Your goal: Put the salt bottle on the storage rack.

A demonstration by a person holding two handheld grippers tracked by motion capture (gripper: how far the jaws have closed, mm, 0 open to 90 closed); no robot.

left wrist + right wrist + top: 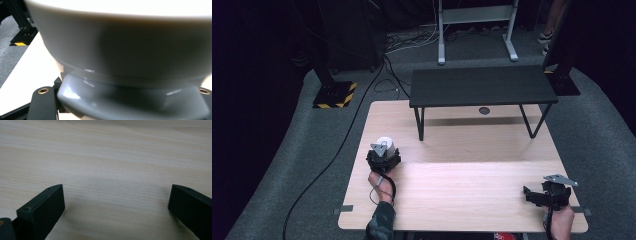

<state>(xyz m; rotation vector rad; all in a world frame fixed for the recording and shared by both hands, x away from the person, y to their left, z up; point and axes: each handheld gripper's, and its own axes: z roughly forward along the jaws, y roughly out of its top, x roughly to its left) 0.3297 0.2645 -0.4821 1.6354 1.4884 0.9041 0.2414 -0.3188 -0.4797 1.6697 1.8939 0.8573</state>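
High view: left gripper (384, 150) at table's (462, 190) left side, clamped on white cup (386, 144); cup near left edge, just ahead of hand, well short of black shelf (482, 86). Left gripper view: jaws pressed against cup's foot (130, 100), bowl looming close above. Right gripper (532, 194) low at right front corner, released, jaws spread wide over bare wood, nothing between. Step judged: cup gripped, transport pending. Next move probably needed steady lift, upright carry, firm squeeze on slick glaze, right gripper kept clear
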